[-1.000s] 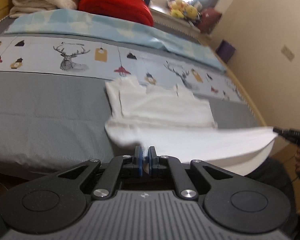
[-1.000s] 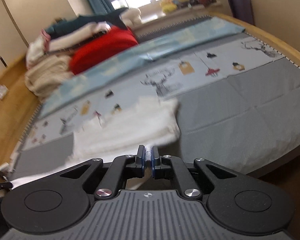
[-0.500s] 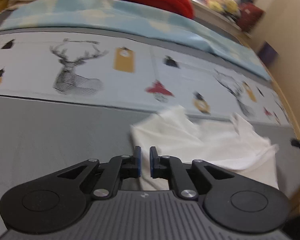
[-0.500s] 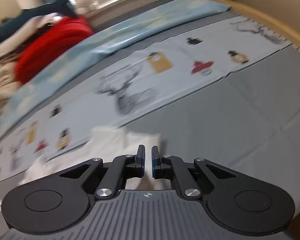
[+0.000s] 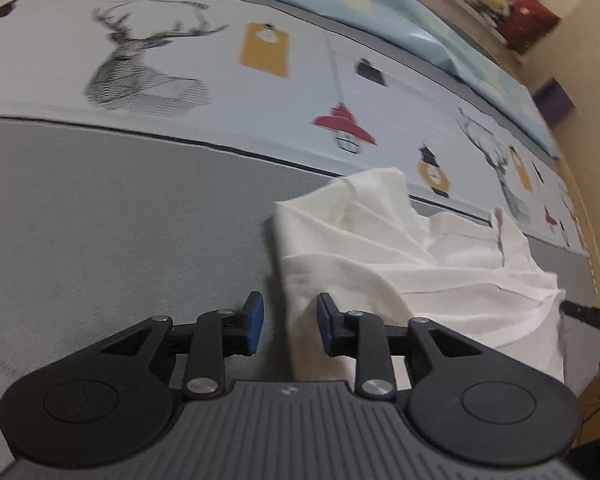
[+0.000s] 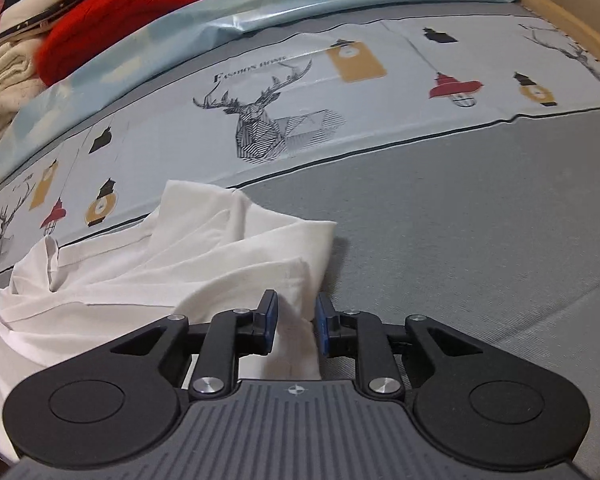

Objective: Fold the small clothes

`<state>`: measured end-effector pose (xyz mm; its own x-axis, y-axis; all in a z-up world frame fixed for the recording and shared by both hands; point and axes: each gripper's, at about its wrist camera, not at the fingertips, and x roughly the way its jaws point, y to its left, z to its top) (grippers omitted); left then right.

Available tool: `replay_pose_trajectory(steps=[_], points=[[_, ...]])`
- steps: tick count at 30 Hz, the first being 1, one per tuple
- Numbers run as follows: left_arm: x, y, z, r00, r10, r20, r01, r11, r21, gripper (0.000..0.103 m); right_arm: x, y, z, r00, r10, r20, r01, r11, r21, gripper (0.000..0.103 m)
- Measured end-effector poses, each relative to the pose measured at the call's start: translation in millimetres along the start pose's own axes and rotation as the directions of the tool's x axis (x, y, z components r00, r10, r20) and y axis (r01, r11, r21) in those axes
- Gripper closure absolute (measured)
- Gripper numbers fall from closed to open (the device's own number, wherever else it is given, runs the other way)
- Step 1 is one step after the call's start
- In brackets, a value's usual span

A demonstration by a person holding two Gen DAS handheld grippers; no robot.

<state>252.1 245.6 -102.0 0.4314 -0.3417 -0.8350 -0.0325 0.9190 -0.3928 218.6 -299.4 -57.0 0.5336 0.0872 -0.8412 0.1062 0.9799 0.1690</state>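
Left gripper [image 5: 290,328] has just been opening: jaws now part-open, shirt [image 5: 384,264] edge loose between them, not pinched. Right gripper [image 6: 296,326] likewise, narrower gap, cloth slack between the pads. A second ago both held the hem aloft; now the shirt lies folded over on the bed [image 5: 120,220]. Likely one fold done.

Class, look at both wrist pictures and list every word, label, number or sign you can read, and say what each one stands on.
"FASHION HOME": small dark lettering, slightly soft, on the printed bedsheet, just above the antlers of the deer head print.
Same lettering above the deer in the left wrist view: too blurred to read.
White garment: no readable text.
Yellow tag prints: only a lamp picture, no words.
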Motion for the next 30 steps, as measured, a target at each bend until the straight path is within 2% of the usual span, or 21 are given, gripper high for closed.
replay_pose_trajectory(steps=[4,5,6,9,11,14,17,22,23,25,27,28,30], points=[[8,-8,0,1.000,-0.003,-0.009,0.003,1.000,0.026,0.071,9,10,1,1.000,-0.005,-0.003,0.005,0.999,-0.034,0.081],[6,-11,1,1.000,-0.003,0.002,0.003,0.999,0.040,0.085,9,12,1,1.000,-0.007,-0.001,0.007,0.999,-0.039,0.084],[3,-13,3,1.000,-0.017,0.013,0.016,0.998,0.055,0.098,8,13,2,1.000,-0.011,0.013,0.012,0.999,-0.042,0.095],[-13,-23,10,0.995,-0.026,0.101,0.016,0.995,0.096,0.099,-4,18,9,0.996,0.024,0.086,-0.021,0.999,-0.037,0.097],[-25,-26,16,0.983,-0.017,0.184,-0.001,0.995,0.097,0.099,-15,22,14,0.987,0.033,0.159,-0.029,0.999,-0.030,0.098],[-35,-26,26,0.956,0.019,0.292,-0.037,0.998,0.057,0.099,-31,24,26,0.957,0.034,0.287,-0.040,0.999,0.016,0.098],[-32,-32,35,0.940,0.055,0.338,-0.074,0.996,0.045,0.099,-33,25,39,0.929,-0.003,0.370,-0.024,0.997,0.068,0.098],[-15,-39,46,0.944,0.101,0.313,-0.116,0.993,0.029,0.098,-8,36,58,0.928,-0.083,0.364,0.042,0.992,0.119,0.098],[-11,-38,49,0.948,0.117,0.295,-0.126,0.992,0.013,0.095,-2,39,61,0.929,-0.094,0.357,0.054,0.991,0.120,0.098],[-6,-31,53,0.957,0.133,0.258,-0.130,0.991,-0.028,0.094,12,45,65,0.937,-0.117,0.328,0.082,0.989,0.119,0.096],[-6,-24,54,0.967,0.118,0.227,-0.109,0.993,-0.053,0.094,24,48,66,0.950,-0.157,0.269,0.128,0.984,0.120,0.092],[-8,-20,52,0.972,0.106,0.211,-0.096,0.994,-0.056,0.094,26,48,66,0.950,-0.182,0.254,0.156,0.980,0.120,0.091],[-11,-16,47,0.982,0.073,0.174,-0.067,0.997,-0.043,0.094,25,47,65,0.956,-0.178,0.234,0.155,0.981,0.113,0.091]])
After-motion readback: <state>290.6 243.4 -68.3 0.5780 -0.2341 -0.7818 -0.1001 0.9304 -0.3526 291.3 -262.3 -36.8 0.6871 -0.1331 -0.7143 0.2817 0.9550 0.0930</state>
